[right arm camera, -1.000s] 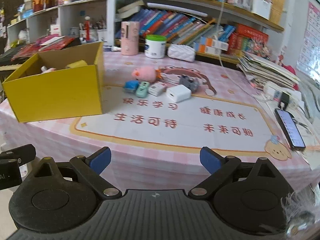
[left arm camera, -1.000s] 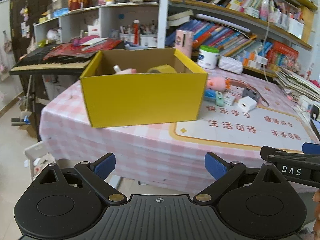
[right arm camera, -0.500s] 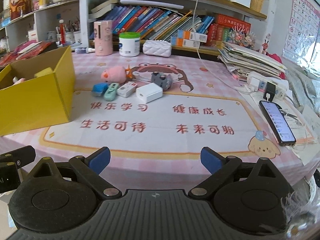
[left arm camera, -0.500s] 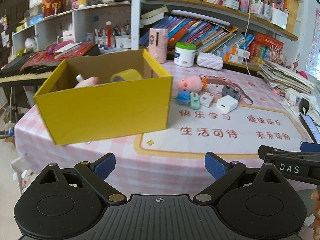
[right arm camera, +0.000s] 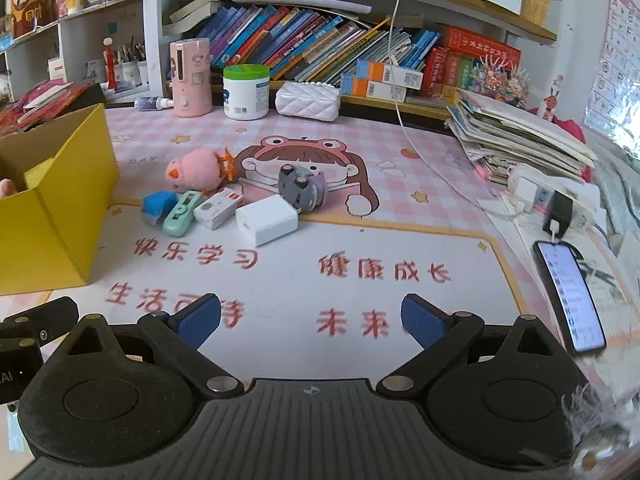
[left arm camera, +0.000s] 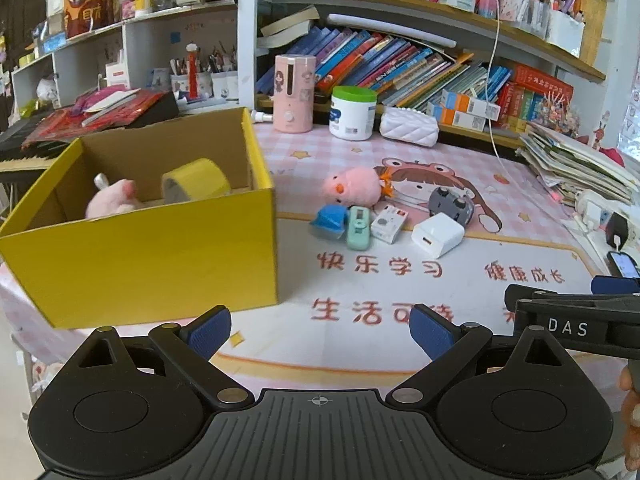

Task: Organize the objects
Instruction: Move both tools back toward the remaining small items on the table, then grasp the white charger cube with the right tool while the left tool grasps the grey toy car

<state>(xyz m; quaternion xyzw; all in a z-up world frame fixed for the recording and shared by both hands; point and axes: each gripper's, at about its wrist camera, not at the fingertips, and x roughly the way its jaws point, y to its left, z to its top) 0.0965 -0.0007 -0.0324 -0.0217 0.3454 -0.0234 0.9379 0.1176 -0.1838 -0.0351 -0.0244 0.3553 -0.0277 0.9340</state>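
Observation:
A yellow cardboard box (left arm camera: pixel 152 256) stands at the table's left and holds a yellow tape roll (left arm camera: pixel 196 184) and a pink plush (left arm camera: pixel 110 202); its corner shows in the right wrist view (right arm camera: pixel 52 216). To its right lie a pink plush chick (left arm camera: pixel 354 188) (right arm camera: pixel 198 170), a blue item (left arm camera: pixel 330 220) (right arm camera: pixel 158 206), a mint case (left arm camera: pixel 359 226) (right arm camera: pixel 182 214), a small white box (left arm camera: pixel 388 224) (right arm camera: pixel 218 208), a white charger (left arm camera: pixel 438 234) (right arm camera: pixel 266 218) and a grey toy (left arm camera: pixel 450 204) (right arm camera: pixel 300 188). My left gripper (left arm camera: pixel 320 336) and right gripper (right arm camera: pixel 310 320) are both open and empty, above the near table edge.
A pink humidifier (right arm camera: pixel 190 76), a white jar (right arm camera: pixel 246 92) and a white quilted pouch (right arm camera: pixel 308 100) stand at the back by bookshelves. A paper stack (right arm camera: pixel 520 136), a power strip (right arm camera: pixel 552 200) and a phone (right arm camera: pixel 570 292) lie at the right. A keyboard piano (left arm camera: pixel 24 148) stands left.
Both grippers have moved forward and to the right over the table; the box and small objects appear closer and shifted left. Both stay open and empty.

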